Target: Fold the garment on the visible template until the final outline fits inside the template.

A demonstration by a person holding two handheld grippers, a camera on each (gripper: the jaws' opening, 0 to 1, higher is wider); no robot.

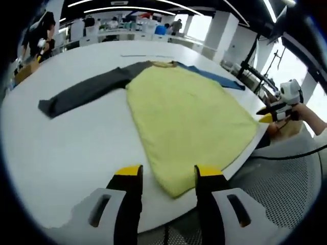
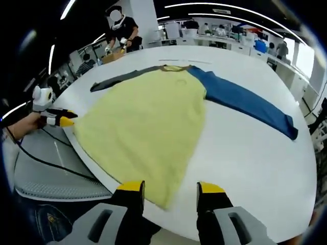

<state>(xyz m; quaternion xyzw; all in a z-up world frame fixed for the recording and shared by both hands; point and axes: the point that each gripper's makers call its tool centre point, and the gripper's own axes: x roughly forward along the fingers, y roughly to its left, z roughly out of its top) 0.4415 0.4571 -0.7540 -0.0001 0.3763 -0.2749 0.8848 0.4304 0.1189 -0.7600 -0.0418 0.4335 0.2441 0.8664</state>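
Note:
A shirt with a yellow body (image 1: 184,117) lies flat on the white table (image 1: 76,148). Its grey sleeve (image 1: 84,92) is stretched out to one side and its blue sleeve (image 1: 214,76) to the other. My left gripper (image 1: 168,173) is open at the near table edge, and a corner of the yellow hem lies between its jaws. In the right gripper view the yellow body (image 2: 148,122), grey sleeve (image 2: 120,77) and blue sleeve (image 2: 245,99) all show. My right gripper (image 2: 171,188) is open, with the hem's other corner between its jaws.
A hand holds the right gripper (image 1: 276,113) at the table's edge; the left gripper (image 2: 57,120) appears likewise. A black cable (image 2: 56,163) hangs over the rim. A thin line (image 2: 186,61) marks the table beyond the collar. People and benches (image 2: 120,30) stand far behind.

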